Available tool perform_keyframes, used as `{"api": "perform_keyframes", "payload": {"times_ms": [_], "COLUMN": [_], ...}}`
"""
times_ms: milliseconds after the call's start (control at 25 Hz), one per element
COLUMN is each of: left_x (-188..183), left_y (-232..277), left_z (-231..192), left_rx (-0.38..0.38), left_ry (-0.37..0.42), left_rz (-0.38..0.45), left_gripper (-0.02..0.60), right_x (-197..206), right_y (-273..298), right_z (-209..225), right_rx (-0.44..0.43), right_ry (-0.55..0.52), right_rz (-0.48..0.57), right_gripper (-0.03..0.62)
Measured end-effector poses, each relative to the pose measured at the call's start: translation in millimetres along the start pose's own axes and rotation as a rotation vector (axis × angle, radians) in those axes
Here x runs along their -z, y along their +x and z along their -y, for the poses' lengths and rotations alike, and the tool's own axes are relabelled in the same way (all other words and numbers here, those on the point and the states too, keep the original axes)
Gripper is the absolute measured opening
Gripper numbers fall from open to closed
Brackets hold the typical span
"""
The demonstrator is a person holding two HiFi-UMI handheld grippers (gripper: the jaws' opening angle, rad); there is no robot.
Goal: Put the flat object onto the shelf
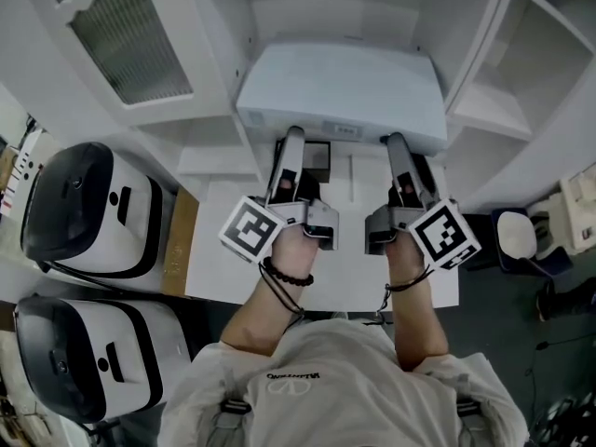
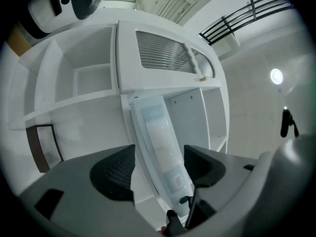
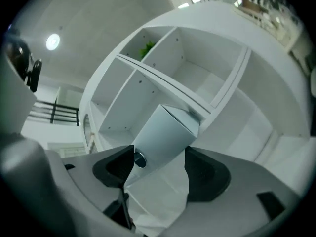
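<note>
Head view shows the box, flat and pale, lying lengthwise ahead of the person at the mouth of the middle bay of the white shelf unit. Its near edge sticks out over the bench. I cannot tell whether its far end already rests on a shelf board.

The left gripper and right gripper each grasp that near edge, one toward each corner. In both gripper views the dark pads stand wide apart with the box filling the space between them.

To do this step well, I judge both hands should push forward together and keep level with each other, so the box does not skew against the bay's side walls. It should slide in flat until most of it is supported. Both grippers should let go only then, since letting go early would probably tip it off the lip.

The box looks like smooth, rigid plastic or coated card with rounded corners. It has a small label on the near face and a small round dark disc on one side. The shelf boards are matt white and square-edged. The gripper pads carry a fine ribbed texture.
</note>
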State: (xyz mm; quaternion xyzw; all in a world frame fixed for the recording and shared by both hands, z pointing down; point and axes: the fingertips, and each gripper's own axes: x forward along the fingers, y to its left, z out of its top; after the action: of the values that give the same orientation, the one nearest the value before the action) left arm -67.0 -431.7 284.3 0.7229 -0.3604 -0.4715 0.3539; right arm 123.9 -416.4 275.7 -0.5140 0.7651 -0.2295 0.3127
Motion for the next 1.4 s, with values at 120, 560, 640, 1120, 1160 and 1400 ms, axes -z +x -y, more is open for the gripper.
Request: {"api": "perform_keyframes", "payload": {"times_ms": [120,560,640,1120,1160,1400], "left_x": [13,23,22,39,40,42], "left_y": [-1,29,38,76,76,71], "left_z": [1,-4,-3,-22,-23,-25], "left_rx": [-0.001,-0.009,-0.001,-0.015,-0.014,-0.008], "left_ry": [0.031,0.176,0.186,0.187,0.187,0.191], "left_rz": [-0.044,-0.109,-0.108,-0.158,-0.16,-0.163], "left_gripper": [0.262,0.141,0.141,0.118,0.118,0.118], "right_x": [3,-5,-6,-16,-16,-23], "right_y": [-10,21,29,67,67,48], "right_z": [-3,11,12,43,45,47], "right_rx": [0.033,0.06,0.06,0.105,0.109,0.147], "right_ry": [-0.132,-0.156,-0.152,-0.086,-0.083,-0.176], "right_rz": [0.027,-0.036,-0.053,-0.108,-0.109,-0.038], "right_gripper": [0.301,0.253,0.25,0.227,0.225,0.084]}}
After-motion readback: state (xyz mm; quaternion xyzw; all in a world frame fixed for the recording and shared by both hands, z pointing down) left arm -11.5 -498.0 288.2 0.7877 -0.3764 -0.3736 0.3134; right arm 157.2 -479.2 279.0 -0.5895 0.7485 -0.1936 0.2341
